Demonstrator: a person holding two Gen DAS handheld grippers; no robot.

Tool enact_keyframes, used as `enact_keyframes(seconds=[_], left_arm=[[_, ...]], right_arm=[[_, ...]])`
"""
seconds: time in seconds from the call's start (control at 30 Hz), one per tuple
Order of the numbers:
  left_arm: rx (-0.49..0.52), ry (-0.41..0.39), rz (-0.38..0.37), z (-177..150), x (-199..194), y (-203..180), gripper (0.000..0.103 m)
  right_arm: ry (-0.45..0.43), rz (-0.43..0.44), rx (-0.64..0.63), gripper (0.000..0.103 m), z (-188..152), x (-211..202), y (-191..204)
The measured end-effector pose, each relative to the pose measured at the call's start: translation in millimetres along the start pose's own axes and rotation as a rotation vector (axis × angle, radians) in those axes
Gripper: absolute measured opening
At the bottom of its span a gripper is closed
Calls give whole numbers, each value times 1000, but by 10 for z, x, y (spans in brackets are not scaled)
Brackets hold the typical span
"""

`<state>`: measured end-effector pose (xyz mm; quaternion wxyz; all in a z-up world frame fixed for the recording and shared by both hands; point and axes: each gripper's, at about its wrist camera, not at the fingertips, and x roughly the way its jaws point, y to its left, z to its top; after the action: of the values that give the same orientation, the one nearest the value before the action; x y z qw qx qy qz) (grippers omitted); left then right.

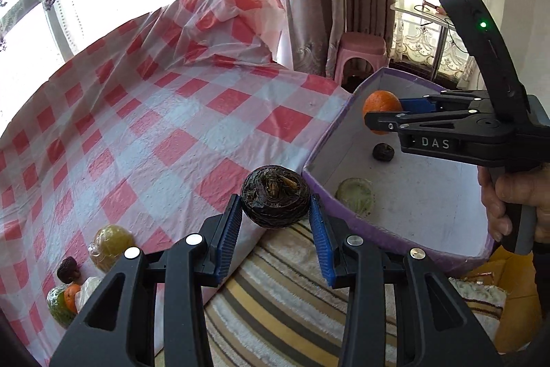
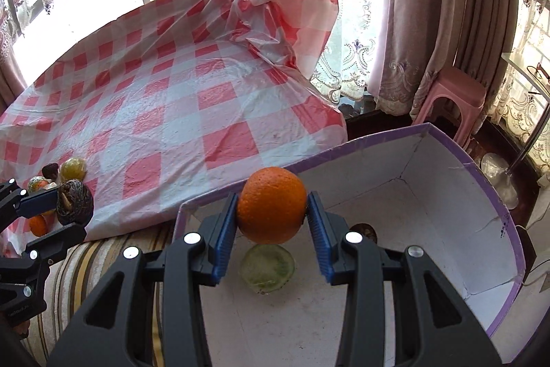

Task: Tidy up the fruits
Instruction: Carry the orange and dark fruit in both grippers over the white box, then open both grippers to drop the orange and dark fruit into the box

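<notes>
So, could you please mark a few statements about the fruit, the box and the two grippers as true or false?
1. The right gripper holds an orange. True.
2. The left gripper is empty. False: it grips a dark wrinkled fruit.
3. The orange is above the purple box. True.
4. The box holds nothing. False: a pale green fruit and a dark one lie inside.
5. Fruit remains on the checked cloth. True.

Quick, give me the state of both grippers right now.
Left gripper: shut on the dark brown wrinkled round fruit.
Right gripper: shut on the round orange, over the purple-rimmed white box.
</notes>
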<state>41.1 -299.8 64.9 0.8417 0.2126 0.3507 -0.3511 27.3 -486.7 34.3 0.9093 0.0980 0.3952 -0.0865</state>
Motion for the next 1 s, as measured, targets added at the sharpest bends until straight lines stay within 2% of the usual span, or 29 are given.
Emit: enact_keyframes(seconds=[0.23, 0.53, 0.83, 1.0], left_arm=[[45, 46, -102, 151, 320, -395, 38], [144, 171, -185, 121, 824, -910, 39], [304, 248, -149, 13, 1084, -1249, 39], [328, 271, -147, -40, 1165, -1311, 39]], right_arm=[[59, -76, 19, 41, -77, 208, -276], [170, -190, -15, 41, -120, 499, -500], [334, -208, -128, 41, -164, 865, -508], [415, -233, -184, 41, -256, 1032, -488]])
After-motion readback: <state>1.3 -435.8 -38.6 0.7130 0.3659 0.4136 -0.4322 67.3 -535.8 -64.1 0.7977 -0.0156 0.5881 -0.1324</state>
